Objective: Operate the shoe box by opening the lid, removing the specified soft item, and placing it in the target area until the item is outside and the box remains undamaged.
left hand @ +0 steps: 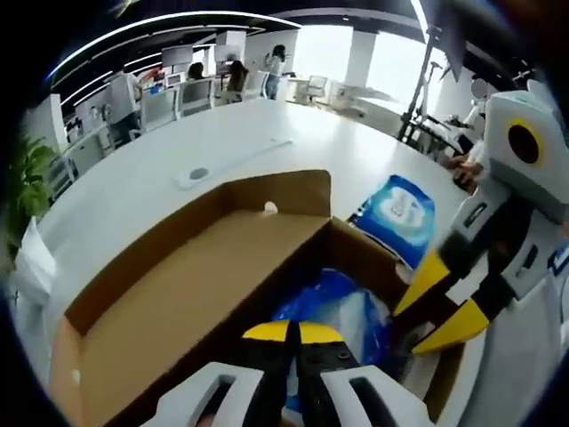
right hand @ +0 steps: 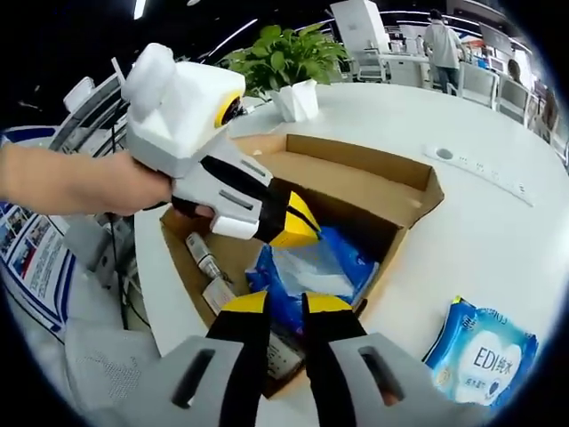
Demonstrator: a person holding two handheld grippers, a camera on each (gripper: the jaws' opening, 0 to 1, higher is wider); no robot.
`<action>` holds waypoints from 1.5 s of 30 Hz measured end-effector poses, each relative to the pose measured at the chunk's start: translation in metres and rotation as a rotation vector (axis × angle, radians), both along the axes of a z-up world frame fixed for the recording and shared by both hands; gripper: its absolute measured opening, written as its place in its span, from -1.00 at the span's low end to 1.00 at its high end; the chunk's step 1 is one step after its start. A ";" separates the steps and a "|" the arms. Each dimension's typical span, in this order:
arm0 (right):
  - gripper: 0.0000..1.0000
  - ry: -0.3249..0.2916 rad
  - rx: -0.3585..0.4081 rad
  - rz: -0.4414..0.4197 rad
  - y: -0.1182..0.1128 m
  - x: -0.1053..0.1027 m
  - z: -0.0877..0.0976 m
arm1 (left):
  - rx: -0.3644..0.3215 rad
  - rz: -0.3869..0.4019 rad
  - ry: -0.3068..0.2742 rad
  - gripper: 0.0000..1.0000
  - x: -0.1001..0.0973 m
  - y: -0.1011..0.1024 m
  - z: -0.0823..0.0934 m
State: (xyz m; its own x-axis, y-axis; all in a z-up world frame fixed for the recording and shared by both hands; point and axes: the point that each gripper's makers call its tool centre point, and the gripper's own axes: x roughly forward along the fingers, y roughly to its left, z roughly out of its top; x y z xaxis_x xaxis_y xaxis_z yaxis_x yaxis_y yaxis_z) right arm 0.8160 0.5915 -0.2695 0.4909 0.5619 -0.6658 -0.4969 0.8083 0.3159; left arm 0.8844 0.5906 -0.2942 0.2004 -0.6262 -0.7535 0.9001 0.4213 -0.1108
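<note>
Cardboard walls frame everything I care about: the shoe box [right hand: 356, 191] sits on the white tabletop [right hand: 480, 222] with its lid [left hand: 178, 294] already folded back flat, and the soft blue packet [right hand: 307, 271] lies in the bottom of the box, crumpled, glossy, part blue and part pale clear film. In the right gripper view it lies just ahead of my right tongs [right hand: 284, 304], whose yellow tips are only a narrow gap apart and hold nothing; its long axis seems to run across the box, roughly square to my line of approach, though the creasing makes that a guess. My left tongs [right hand: 298, 222] come in from the left of that view, held by a hand [right hand: 124, 187], tips pressed together and poised right above the packet's upper edge; I cannot tell whether they touch it. In the left gripper view the same packet [left hand: 342, 307] lies directly beyond those closed tips [left hand: 293, 331], with the right tongs [left hand: 440, 302] entering from the right. I judge the left nearer, so it should take the packet. A second blue packet [right hand: 480, 356] lies outside on the tabletop, and a potted plant [right hand: 289, 62] stands beyond the box.
</note>
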 end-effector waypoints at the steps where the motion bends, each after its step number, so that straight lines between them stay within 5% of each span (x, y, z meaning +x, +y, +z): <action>1: -0.73 -0.001 -0.004 0.006 0.000 0.000 0.000 | 0.000 0.000 0.003 -0.99 0.000 0.000 0.000; 8: -0.70 0.004 -0.020 0.069 0.004 -0.002 -0.002 | -0.001 0.000 0.007 -1.00 -0.001 0.000 -0.002; 15: -0.72 -0.055 -0.094 0.263 0.013 -0.002 -0.005 | -0.003 0.000 0.015 -1.00 -0.001 0.000 -0.002; 28: -0.76 -0.061 -0.142 0.404 0.023 -0.007 -0.015 | -0.015 0.008 0.032 -1.00 -0.003 0.001 0.000; 34: -0.77 -0.113 -0.251 0.570 0.024 -0.003 -0.021 | -0.015 0.009 0.038 -1.00 -0.004 0.002 -0.001; 45: -0.96 -0.106 -0.295 0.655 0.025 0.000 -0.034 | -0.021 0.015 0.049 -1.00 -0.002 0.001 0.000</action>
